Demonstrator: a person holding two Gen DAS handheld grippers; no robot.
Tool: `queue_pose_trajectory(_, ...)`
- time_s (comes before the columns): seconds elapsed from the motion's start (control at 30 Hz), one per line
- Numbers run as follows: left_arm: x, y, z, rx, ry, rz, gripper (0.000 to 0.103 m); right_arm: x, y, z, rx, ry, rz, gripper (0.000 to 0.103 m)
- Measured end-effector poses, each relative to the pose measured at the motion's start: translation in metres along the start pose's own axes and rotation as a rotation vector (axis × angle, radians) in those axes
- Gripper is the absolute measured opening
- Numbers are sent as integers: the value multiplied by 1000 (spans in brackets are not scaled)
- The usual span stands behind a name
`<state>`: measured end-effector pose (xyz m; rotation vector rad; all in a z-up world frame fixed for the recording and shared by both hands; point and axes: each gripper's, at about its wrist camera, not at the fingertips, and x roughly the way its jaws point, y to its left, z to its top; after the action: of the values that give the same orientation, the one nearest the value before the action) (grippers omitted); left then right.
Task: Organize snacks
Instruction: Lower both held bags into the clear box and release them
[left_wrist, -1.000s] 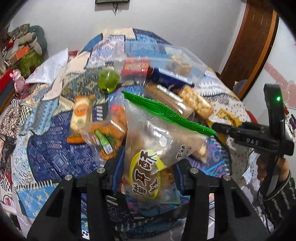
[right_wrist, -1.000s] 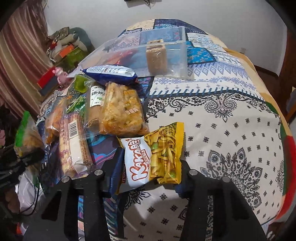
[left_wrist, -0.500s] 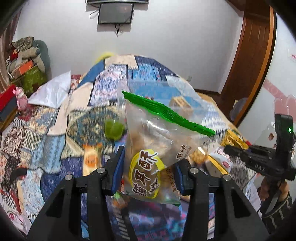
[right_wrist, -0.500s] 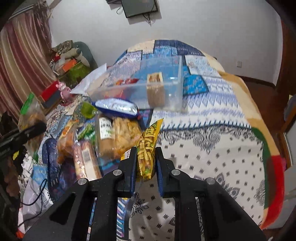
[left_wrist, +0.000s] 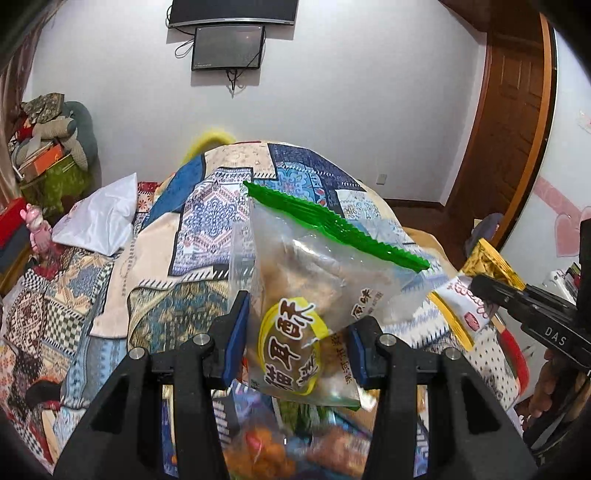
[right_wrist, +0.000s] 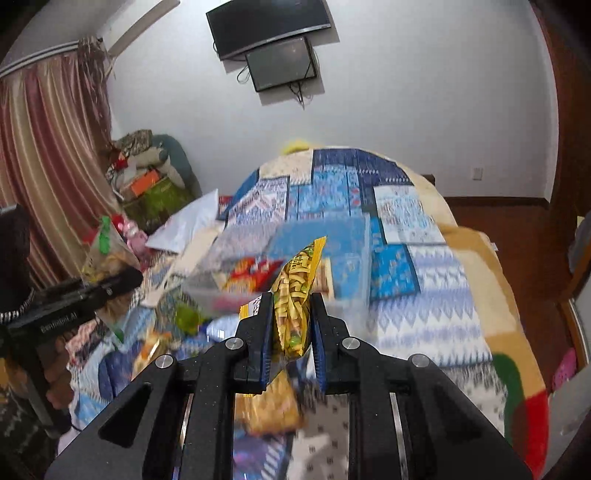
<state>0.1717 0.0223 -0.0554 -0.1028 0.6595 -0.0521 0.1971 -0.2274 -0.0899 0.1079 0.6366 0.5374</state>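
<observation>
My left gripper (left_wrist: 295, 332) is shut on a clear snack bag (left_wrist: 314, 295) with a green serrated top edge and a yellow label, held up above the bed. My right gripper (right_wrist: 292, 314) is shut on a yellow Kakara snack bag (right_wrist: 295, 291), held edge-on above the other snacks. That yellow bag (left_wrist: 476, 284) and the right gripper (left_wrist: 491, 286) also show at the right of the left wrist view. The left gripper (right_wrist: 127, 277) with its clear bag (right_wrist: 107, 251) shows at the left of the right wrist view. A clear plastic bin (right_wrist: 325, 254) with snacks inside stands on the bed beyond the yellow bag.
Several loose snack packs (right_wrist: 162, 343) lie blurred on the patchwork quilt (right_wrist: 424, 295) below both grippers. A white pillow (left_wrist: 99, 221) lies at the left. Clutter (left_wrist: 48, 147) is piled in the far left corner. A wooden door (left_wrist: 517, 129) stands at the right.
Both grippers have risen and tilted up, carrying their bags. The right gripper closed on the yellow bag a second ago and lifted it off the quilt.
</observation>
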Motion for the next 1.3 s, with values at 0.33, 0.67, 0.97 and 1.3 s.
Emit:
queue_pose_trajectory(0.33,53,4,28,6,19,9,47,55,7,35,11,-14,24,17)
queue_pose_trajectory(0.67,131,18,33,-8,126,29,47,126,15,35,-15,87,26,17)
queue_pose_trajectory(0.97,171,23,23,-18,228,40,47,160,17,22,-61,194,5,19)
queue_pose_trajectory(1.3,158,26,21,-58,243,36,55,142,13,22,-67,191,-21,48)
